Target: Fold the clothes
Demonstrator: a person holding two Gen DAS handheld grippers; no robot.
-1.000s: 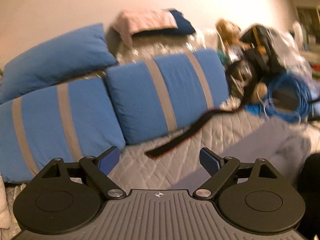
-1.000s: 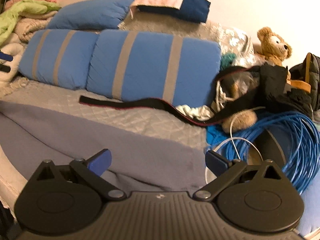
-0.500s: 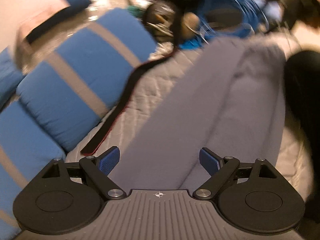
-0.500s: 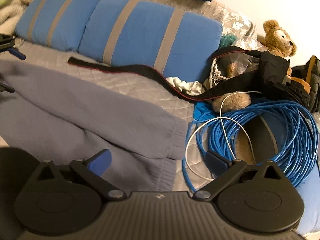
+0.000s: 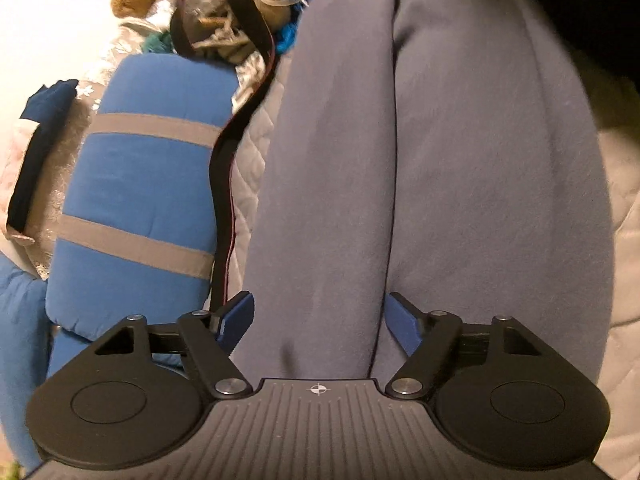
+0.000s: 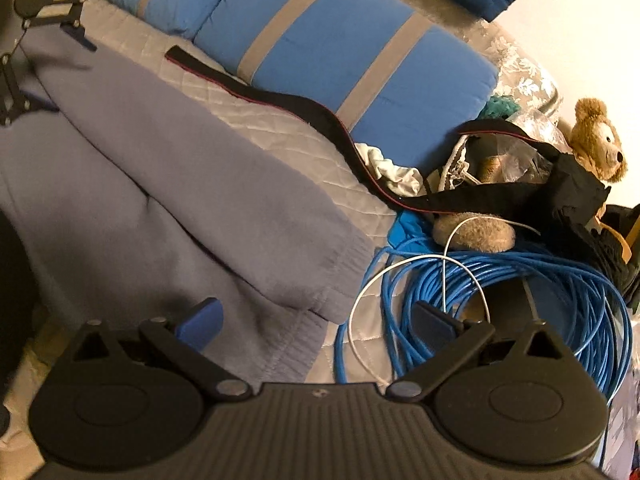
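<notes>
Grey-purple sweatpants lie stretched along the quilted bed, both legs side by side. My left gripper is open with one leg of the pants between its blue fingers, near the waist end. In the right wrist view the pants run from upper left to the ribbed cuffs at lower centre. My right gripper is open just above the cuff end, empty. The left gripper shows at the far top left of that view.
Blue pillows with grey stripes line the back of the bed. A black strap lies beside the pants. A coil of blue cable with a white wire, a teddy bear and dark bags crowd the right.
My left gripper has swung down and rolled over the pants, now straddling one leg. My right gripper has dropped lower toward the cuffs and the cable coil.
</notes>
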